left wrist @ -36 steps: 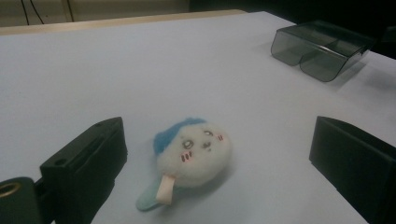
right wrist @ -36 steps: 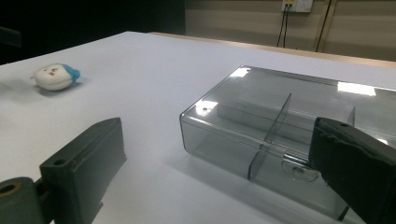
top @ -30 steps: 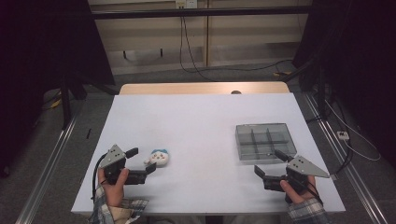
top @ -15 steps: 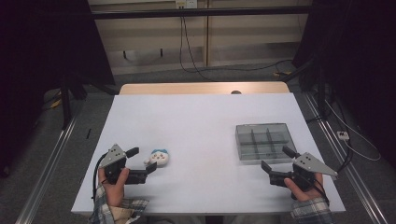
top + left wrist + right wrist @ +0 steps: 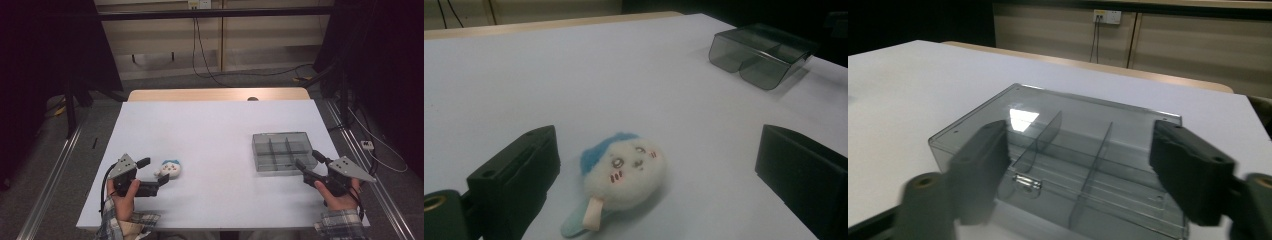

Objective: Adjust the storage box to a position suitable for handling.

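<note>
Metal latch on grey box, right gripper view.

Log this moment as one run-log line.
left gripper: open, plush toy between jaws | right gripper: open, jaws just closing, at compartment box

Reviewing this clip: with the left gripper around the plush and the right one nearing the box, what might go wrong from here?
1. The small plush toy lies loose between the open left gripper jaws, off toward one jaw; closing could nudge it aside rather than grip it.
2. The right gripper, its jaws just closing with nothing pinched, faces the latched side of the clear divided box. The light box may slide on the smooth white table when pushed.
</note>
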`<move>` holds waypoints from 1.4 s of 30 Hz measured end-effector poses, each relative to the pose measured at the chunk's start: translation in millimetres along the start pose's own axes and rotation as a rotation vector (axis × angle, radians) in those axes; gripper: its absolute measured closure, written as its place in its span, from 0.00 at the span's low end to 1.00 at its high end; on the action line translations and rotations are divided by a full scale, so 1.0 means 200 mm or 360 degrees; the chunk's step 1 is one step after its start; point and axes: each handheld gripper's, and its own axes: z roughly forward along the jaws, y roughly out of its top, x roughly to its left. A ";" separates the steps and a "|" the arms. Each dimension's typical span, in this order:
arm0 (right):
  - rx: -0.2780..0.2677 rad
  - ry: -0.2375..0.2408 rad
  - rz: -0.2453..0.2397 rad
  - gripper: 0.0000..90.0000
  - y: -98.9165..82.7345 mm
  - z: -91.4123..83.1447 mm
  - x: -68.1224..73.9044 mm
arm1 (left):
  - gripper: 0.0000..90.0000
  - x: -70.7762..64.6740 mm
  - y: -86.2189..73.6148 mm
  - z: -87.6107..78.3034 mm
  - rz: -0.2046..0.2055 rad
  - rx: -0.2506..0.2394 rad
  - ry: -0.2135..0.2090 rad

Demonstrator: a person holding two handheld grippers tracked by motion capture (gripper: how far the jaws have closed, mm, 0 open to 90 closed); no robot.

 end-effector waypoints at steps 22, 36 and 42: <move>0.0172 -0.0206 0.0144 1.00 0.02 0.05 -0.24 | 0.04 -0.02 0.00 0.02 0.0017 0.0026 -0.0023; 0.0306 -0.0225 0.0181 1.00 -0.01 0.15 -0.32 | 0.04 -0.03 0.00 0.03 0.0022 0.0037 -0.0032; 0.0354 -0.0223 0.0193 1.00 -0.02 0.18 -0.34 | 0.04 -0.03 0.00 0.03 0.0024 0.0041 -0.0031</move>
